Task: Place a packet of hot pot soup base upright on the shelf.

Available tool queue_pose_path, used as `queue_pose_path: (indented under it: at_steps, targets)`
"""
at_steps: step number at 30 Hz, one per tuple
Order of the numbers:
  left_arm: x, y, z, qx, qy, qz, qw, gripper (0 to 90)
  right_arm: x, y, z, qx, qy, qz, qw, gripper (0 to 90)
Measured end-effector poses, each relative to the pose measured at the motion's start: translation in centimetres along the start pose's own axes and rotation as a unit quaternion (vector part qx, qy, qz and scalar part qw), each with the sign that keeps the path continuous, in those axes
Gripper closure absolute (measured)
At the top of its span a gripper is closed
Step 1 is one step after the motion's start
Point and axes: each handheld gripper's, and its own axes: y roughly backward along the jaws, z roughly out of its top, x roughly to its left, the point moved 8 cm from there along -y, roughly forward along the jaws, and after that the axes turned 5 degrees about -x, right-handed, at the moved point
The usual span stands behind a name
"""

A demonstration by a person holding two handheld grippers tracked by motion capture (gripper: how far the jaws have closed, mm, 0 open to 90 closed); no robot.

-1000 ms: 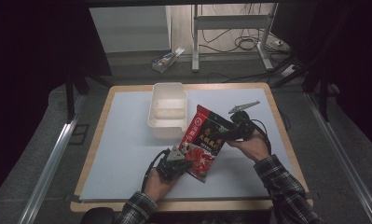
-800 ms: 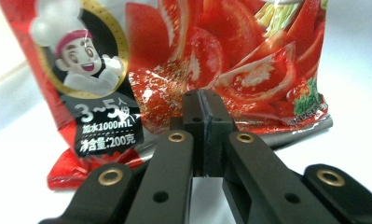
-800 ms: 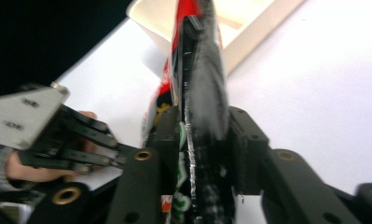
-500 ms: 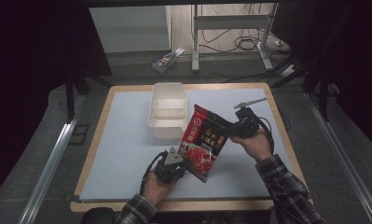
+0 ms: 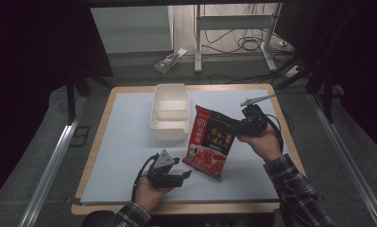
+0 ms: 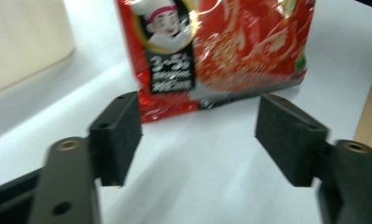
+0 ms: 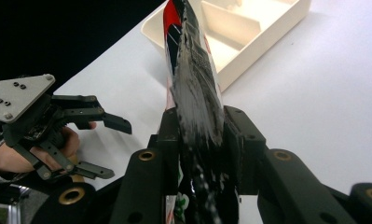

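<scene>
A red printed food bag (image 5: 209,142) stands tilted on the white mat, its lower edge near the mat. My right gripper (image 5: 231,126) is shut on the bag's right edge; its jaws have just been closing, and in the right gripper view the pads (image 7: 172,135) pinch the bag (image 7: 193,84) edge-on. My left gripper (image 5: 186,177) sits low to the bag's left, open; its jaws have just been opening, with nothing between them. In the left gripper view the bag (image 6: 221,46) hangs just beyond the spread pads (image 6: 118,130). The right gripper view shows the left gripper (image 7: 109,147) held in a hand.
A white divided tray (image 5: 169,111) stands behind the bag, near the mat's far edge; its wall (image 6: 25,42) shows at the upper left of the left gripper view. The wooden table rim (image 5: 290,142) frames the mat. A small box (image 5: 169,60) and cables lie on the floor beyond.
The left gripper has let go of the bag's lower corner, opened and drawn back to the left. The right gripper has raised the bag slightly.
</scene>
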Motion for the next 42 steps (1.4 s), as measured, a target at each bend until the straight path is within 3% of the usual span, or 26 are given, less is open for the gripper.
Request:
queue_pose_path:
  at_steps: [5, 11, 15, 18, 20, 25, 29, 38, 42]
  targets:
    - [0.8, 0.9, -0.6, 0.007, 0.004, 0.018, 0.9998, 20.4, -0.6, 0.9, 0.7, -0.008, 0.007, -0.014, 0.9998, 68.9]
    - [1.3, 1.8, -1.2, 0.011, 0.010, 0.026, 0.9995, 17.2, -1.2, 1.5, 1.3, -0.012, 0.009, -0.029, 0.9995, 68.8]
    - [1.4, 2.1, -1.8, 0.028, 0.003, 0.029, 0.9992, 14.8, -1.8, 1.9, 2.2, -0.015, 0.015, -0.042, 0.9989, 68.5]
    - [1.4, 2.2, -2.0, 0.033, 0.008, 0.040, 0.9986, 7.1, -2.1, 2.1, 2.6, -0.018, 0.014, -0.049, 0.9986, 68.4]
    - [1.6, 2.3, -2.0, 0.036, 0.011, 0.050, 0.9980, 6.6, -2.3, 2.3, 3.1, -0.022, 0.014, -0.054, 0.9982, 68.4]
    - [1.7, 2.3, -2.3, 0.032, 0.036, 0.038, 0.9981, 4.2, -2.6, 2.8, 5.0, -0.037, 0.017, -0.061, 0.9973, 68.3]
    - [1.4, 2.0, -2.6, 0.043, 0.026, 0.043, 0.9978, 2.5, -2.6, 2.9, 6.2, -0.048, 0.018, -0.067, 0.9964, 68.2]
    - [1.8, 2.2, -2.9, 0.044, 0.029, 0.051, 0.9973, 1.0, -2.5, 2.2, 8.7, -0.061, 0.022, -0.069, 0.9955, 68.0]
    - [1.6, 2.1, -2.9, 0.048, 0.016, 0.054, 0.9973, 0.8, -2.4, 1.6, 10.3, -0.070, 0.024, -0.072, 0.9947, 68.0]
